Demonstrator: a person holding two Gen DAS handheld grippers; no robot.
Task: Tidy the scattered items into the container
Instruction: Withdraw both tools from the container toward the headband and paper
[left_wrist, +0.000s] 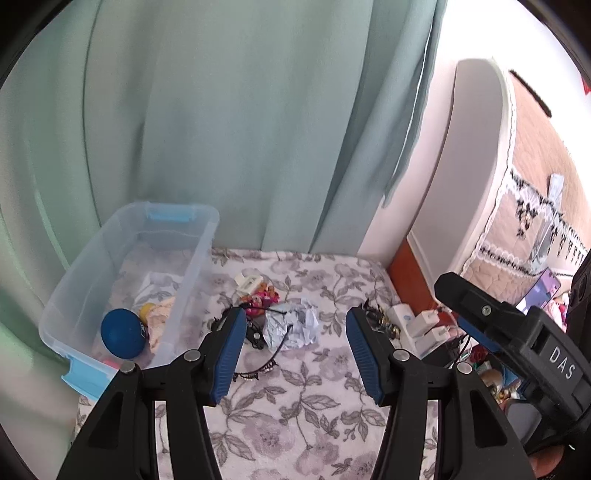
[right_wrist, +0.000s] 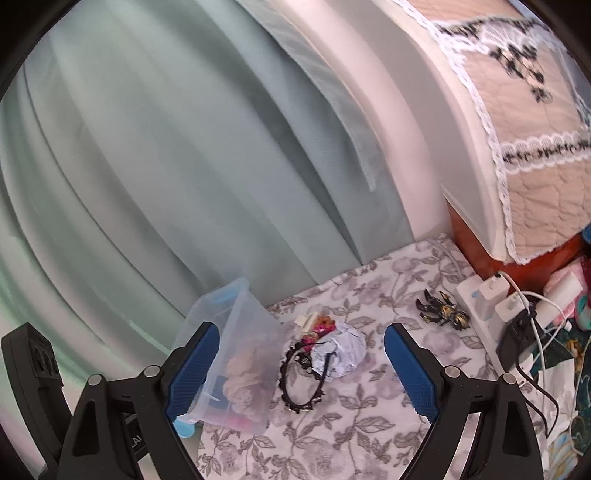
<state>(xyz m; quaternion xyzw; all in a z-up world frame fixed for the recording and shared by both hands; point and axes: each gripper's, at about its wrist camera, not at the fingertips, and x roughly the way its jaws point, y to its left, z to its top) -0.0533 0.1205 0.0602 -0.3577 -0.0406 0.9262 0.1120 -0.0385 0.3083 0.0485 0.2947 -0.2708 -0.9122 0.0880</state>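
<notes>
A clear plastic bin (left_wrist: 110, 258) with blue latches stands at the left on the floral cloth; it also shows in the right wrist view (right_wrist: 258, 325). It holds a blue ball (left_wrist: 122, 332) and some cloth. On the cloth lie a crumpled paper (left_wrist: 295, 325) (right_wrist: 343, 350), a black studded headband (left_wrist: 266, 354) (right_wrist: 295, 384), a pink toy (left_wrist: 262, 295) (right_wrist: 323, 326), a white block (left_wrist: 249, 281) and a black-gold figure (left_wrist: 380, 321) (right_wrist: 443, 310). My left gripper (left_wrist: 295, 354) is open and empty above the paper. My right gripper (right_wrist: 299, 373) is open and empty; its body shows in the left wrist view (left_wrist: 517, 332).
A green curtain (left_wrist: 221, 129) hangs behind the surface. A white power strip with chargers and cables (right_wrist: 491, 306) lies at the right edge. A bed headboard with a quilted cover (right_wrist: 535, 129) stands at the right, with clutter below it.
</notes>
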